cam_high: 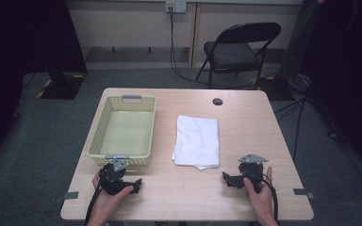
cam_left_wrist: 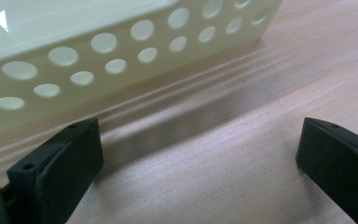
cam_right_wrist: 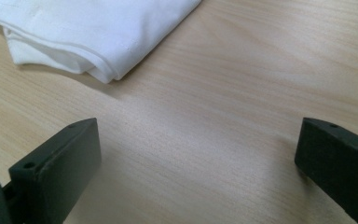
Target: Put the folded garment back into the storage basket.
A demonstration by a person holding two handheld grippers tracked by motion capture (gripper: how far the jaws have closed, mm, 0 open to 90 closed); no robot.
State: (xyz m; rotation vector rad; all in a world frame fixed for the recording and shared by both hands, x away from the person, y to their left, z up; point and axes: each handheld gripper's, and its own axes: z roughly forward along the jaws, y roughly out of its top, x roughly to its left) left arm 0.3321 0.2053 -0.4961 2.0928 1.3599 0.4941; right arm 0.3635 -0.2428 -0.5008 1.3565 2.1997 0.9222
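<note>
A folded white cloth (cam_high: 197, 141) lies flat in the middle of the wooden table (cam_high: 245, 122). To its left stands a pale yellow perforated basket (cam_high: 123, 132) with nothing in it. My left gripper (cam_high: 136, 181) rests low on the table just in front of the basket's near wall (cam_left_wrist: 121, 51), jaws wide apart with bare wood between them. Held near the table's front right, my right gripper (cam_high: 226, 178) points left toward the cloth's near corner (cam_right_wrist: 88, 42); its jaws are open too, and nothing lies between them.
A small dark round hole (cam_high: 217, 101) sits near the table's far edge. A black folding chair (cam_high: 238, 49) stands on the floor beyond the table, with cables (cam_high: 179, 70) trailing from a wall socket. Tape tabs mark the front corners (cam_high: 303, 191).
</note>
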